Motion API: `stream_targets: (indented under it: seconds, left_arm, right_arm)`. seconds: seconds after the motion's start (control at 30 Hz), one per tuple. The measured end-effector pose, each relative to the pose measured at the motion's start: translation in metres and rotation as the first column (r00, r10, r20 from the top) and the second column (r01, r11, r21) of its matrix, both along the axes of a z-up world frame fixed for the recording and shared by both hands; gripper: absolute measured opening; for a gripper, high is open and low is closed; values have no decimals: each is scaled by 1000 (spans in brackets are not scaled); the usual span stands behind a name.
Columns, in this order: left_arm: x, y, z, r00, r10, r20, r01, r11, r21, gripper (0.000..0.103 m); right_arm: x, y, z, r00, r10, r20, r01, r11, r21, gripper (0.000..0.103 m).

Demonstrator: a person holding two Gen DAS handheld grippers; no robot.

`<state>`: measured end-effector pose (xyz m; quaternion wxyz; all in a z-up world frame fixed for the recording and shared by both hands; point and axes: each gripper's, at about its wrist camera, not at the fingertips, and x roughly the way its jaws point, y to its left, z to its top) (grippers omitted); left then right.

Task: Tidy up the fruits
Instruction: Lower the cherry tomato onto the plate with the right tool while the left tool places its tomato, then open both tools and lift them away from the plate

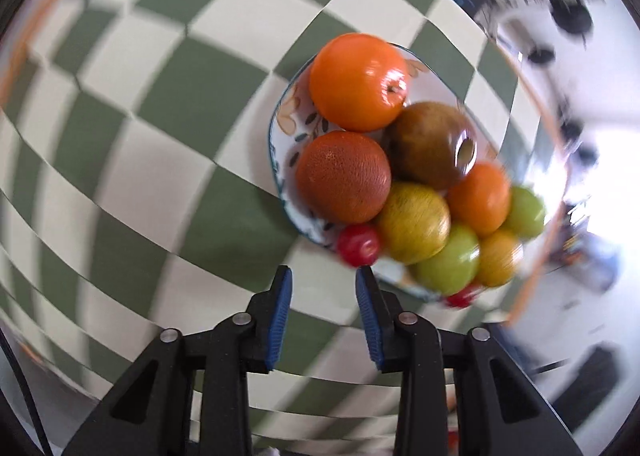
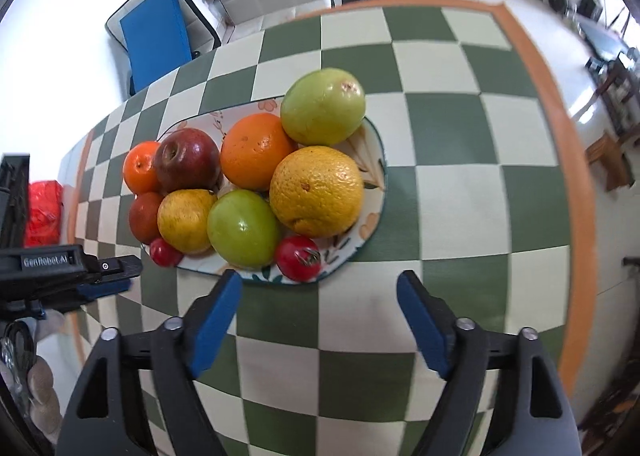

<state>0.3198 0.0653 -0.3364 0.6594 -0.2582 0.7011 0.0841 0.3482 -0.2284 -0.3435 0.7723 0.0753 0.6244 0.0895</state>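
Green-and-cream checked tablecloth [image 2: 448,128] covers the tabletop. Near its middle, a flowered plate [image 2: 374,160] holds piled fruit [image 2: 316,192], seemingly gathered there already. Both tongs hover at the plate's near rim, released and empty: left gripper [image 1: 324,276], right gripper [image 2: 320,280].

Glossy glazed plate [image 2: 374,160] ahead of the right tongs [image 2: 320,288]; dimpled rind on the orange [image 2: 316,192]; waxy green apple [image 2: 242,228]; ribbed blue pads [image 2: 218,316]; matt checked bench [image 2: 460,196].
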Motion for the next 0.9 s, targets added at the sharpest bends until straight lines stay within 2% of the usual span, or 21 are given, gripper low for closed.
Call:
stream_targets:
  seconds: [0.03, 0.1, 0.13, 0.17, 0.2, 0.27, 0.3, 0.6, 0.73, 0.9]
  left_arm:
    - [-2, -8, 6, 998, -60, 14, 59, 996, 73, 43]
    - [-6, -19, 12, 991, -133, 27, 127, 980, 156, 58]
    - [-9, -25, 15, 985, -168, 34, 159, 968, 192, 59]
    - [-12, -32, 18, 978, -205, 39, 191, 953, 234, 65]
    - [-14, -37, 20, 972, -233, 42, 214, 940, 267, 78]
    - [-19, -47, 25, 958, -281, 52, 251, 913, 323, 90]
    - [-22, -51, 28, 953, -297, 64, 258, 903, 343, 93]
    - [-42, -59, 58, 930, -336, 150, 253, 880, 403, 95]
    - [-53, -58, 74, 922, -339, 186, 243, 882, 403, 95]
    - [-74, -60, 108, 899, -363, 247, 233, 871, 431, 95]
  right_arm:
    - [-3, 0, 4, 1000, 3, 9, -3, 1000, -13, 88]
    - [-9, 1, 14, 999, 9, 35, -8, 999, -41, 92]
    - [-11, 2, 19, 999, 15, 48, -12, 998, -60, 95]
    - [-14, 2, 22, 998, 20, 57, -15, 997, -76, 95]
    - [-16, 3, 27, 997, 27, 68, -20, 996, -91, 95]
    - [-20, 3, 34, 996, 33, 87, -24, 994, -106, 96]
    - [-21, 3, 37, 995, 38, 96, -27, 993, -116, 97]
    - [-40, -7, 65, 988, 17, 155, 6, 988, -152, 99]
    - [-54, -8, 85, 982, 7, 190, 24, 987, -160, 99]
    - [-79, -6, 118, 970, -5, 243, 45, 986, -162, 99]
